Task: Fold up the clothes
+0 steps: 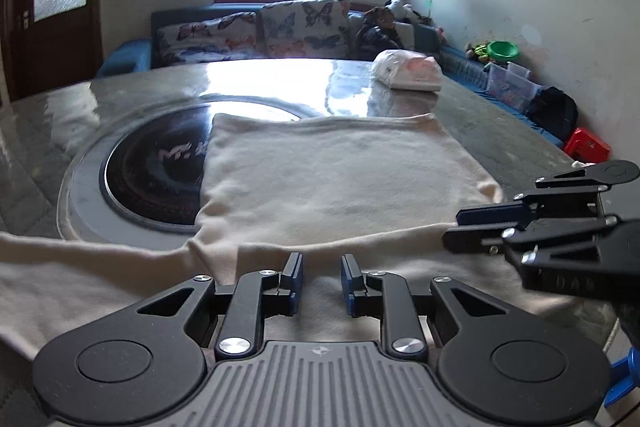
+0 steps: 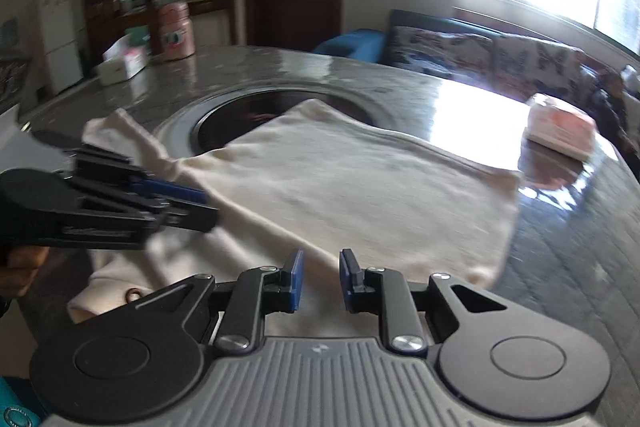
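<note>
Nearest the left wrist camera, the left gripper [image 1: 320, 281] is seen low over the near part of a cream garment [image 1: 332, 183]. Its blue-padded jaws stand narrowly apart, and cloth is seen in the gap between them. Whether the pads actually pinch the fabric cannot be told.

The garment is spread on a glossy grey table [image 1: 500, 123]. Its far-left part lies over a dark round inset [image 1: 160, 167] set in the tabletop. A sleeve [image 1: 72, 255] is stretched out to the left along the near edge. The far hem is laid roughly straight.

The right gripper [image 1: 454, 227] is seen at the right, near the garment's right edge. In the right wrist view its jaws [image 2: 320, 281] are likewise narrowly parted over the near cloth. A grip on the fabric cannot be confirmed there either. In that view the left gripper [image 2: 210, 207] is seen at the left, its tips lying at a fold of the garment [image 2: 340, 183].

A white plastic-wrapped package [image 1: 408, 71] is placed on the far right of the table, well apart from the garment. A sofa with butterfly-print cushions [image 1: 260, 31] is seen beyond the table.
</note>
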Demonstrator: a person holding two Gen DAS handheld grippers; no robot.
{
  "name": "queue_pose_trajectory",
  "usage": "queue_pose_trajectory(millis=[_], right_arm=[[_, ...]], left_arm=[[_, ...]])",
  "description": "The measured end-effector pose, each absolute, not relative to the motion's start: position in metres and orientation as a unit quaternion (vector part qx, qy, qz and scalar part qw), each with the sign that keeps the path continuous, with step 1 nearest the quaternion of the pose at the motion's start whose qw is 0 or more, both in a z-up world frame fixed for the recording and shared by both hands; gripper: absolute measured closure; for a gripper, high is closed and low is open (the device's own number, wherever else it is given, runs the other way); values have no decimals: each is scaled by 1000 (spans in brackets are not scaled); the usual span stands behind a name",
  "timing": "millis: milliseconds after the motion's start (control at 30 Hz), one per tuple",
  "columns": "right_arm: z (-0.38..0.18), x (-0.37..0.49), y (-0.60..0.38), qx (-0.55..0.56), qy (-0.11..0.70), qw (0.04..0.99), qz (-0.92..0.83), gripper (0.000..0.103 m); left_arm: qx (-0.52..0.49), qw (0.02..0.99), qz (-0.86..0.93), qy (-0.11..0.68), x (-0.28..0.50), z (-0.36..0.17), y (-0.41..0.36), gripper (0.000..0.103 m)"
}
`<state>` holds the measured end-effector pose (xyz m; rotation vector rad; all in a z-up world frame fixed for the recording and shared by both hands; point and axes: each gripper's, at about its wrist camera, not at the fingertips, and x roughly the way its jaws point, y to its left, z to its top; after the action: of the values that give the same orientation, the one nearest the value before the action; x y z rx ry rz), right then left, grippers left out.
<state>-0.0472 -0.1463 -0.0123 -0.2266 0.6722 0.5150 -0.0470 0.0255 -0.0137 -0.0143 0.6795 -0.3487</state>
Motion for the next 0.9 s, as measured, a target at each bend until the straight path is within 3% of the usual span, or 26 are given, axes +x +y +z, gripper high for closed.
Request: queue_pose_trajectory(millis=[100,900], right_arm=[[-16,-48,-130,-134,318,898,272,84],[-19,-57,-110,-154,312,885,309,79]], left_arm=[[-3,930,-166,327,-52,-14,29,67],[-4,935,-154,319,-52,-12,40,64]])
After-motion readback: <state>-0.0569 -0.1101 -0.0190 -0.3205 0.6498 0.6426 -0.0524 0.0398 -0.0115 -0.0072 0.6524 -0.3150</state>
